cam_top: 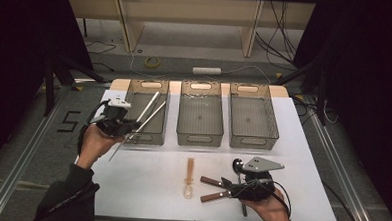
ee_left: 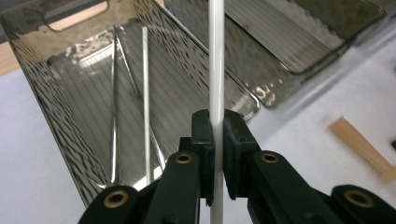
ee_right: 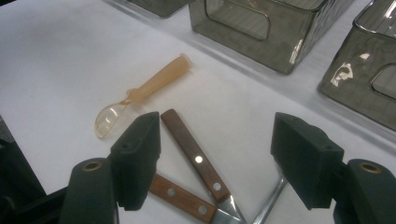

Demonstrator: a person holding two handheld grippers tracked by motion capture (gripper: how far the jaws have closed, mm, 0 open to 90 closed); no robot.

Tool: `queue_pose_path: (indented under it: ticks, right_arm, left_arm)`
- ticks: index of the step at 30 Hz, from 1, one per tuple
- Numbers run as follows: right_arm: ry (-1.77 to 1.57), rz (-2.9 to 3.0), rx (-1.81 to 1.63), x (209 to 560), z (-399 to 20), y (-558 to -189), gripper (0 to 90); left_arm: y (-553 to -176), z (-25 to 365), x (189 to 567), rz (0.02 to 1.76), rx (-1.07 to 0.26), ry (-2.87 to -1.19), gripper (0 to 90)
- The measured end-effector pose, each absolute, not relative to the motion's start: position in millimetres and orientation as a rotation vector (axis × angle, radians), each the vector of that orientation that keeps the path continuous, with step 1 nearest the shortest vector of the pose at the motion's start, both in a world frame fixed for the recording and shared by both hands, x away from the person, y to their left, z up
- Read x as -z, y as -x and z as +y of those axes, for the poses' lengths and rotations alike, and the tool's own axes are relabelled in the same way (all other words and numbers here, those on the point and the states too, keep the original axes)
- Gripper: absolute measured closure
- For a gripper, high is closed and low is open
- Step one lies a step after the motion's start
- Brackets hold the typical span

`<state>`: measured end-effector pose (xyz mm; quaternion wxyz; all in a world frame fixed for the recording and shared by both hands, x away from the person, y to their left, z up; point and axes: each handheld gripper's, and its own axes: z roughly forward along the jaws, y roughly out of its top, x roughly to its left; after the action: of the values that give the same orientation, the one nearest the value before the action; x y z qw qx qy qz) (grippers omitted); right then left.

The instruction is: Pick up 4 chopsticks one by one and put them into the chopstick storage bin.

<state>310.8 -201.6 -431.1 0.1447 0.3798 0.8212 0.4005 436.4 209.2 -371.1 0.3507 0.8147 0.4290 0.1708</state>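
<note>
My left gripper (cam_top: 127,128) is shut on a long thin white rod (cam_top: 151,114) that slants over the near rim of the left clear bin (cam_top: 144,137). In the left gripper view the rod (ee_left: 215,60) stands upright between the closed pads of that gripper (ee_left: 215,140). A second white rod (ee_left: 145,93) lies inside the bin (ee_left: 70,126). My right gripper (cam_top: 227,185) is open and hovers low over two wooden-handled knives (cam_top: 212,181). In the right gripper view the knife handles (ee_right: 196,158) cross between its spread jaws (ee_right: 217,140), untouched.
An amber plastic spoon (ee_right: 149,86) lies on the white table left of the knives. A dark metal spoon (cam_top: 238,165) lies beside my right hand. The middle bin (cam_top: 199,138) and the right bin (cam_top: 252,141) stand in a row at the back.
</note>
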Motion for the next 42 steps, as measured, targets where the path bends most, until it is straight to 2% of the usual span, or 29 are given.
queue_pose_path:
  ticks: [23,34,42]
  right_arm:
    - [-1.129,2.371,-1.147,436.2,-203.6,-308.9,34.2]
    - [-1.121,2.373,-1.154,435.5,-203.6,-308.3,34.3]
    - [-1.114,2.375,-1.163,435.3,-203.1,-308.1,34.4]
  left_arm:
    - [-503.4,201.7,344.2,1.160,-0.529,-2.036,83.8]
    - [-526.8,200.9,348.8,1.191,-0.541,-1.975,83.8]
    - [-537.3,207.1,368.5,1.215,-0.511,-1.926,83.7]
